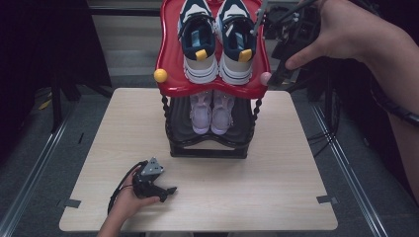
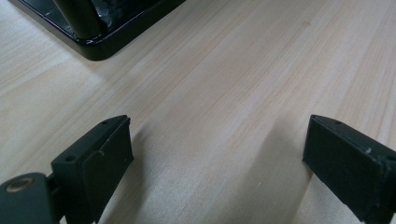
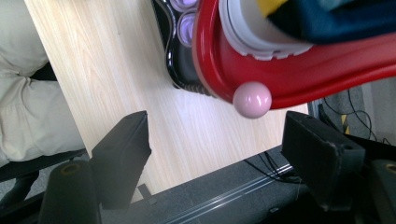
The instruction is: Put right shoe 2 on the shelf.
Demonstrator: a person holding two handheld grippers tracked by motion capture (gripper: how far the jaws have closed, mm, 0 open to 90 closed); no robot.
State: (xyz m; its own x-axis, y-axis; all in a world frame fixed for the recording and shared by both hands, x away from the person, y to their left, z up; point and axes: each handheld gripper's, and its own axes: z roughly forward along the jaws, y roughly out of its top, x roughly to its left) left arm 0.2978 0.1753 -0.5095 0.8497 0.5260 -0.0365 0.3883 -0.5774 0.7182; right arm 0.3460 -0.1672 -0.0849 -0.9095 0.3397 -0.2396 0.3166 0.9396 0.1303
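Both pairs of shoes already stand on the shoe rack, the navy sneakers on its red top shelf; the right gripper hangs open and empty beside them, the left gripper rests open on the table; little seems left.

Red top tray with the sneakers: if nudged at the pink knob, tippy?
Possibly: the red top tray sits high on thin twisted posts, loaded with navy sneakers. Its glossy pink knob looks slippery for the right tongs.
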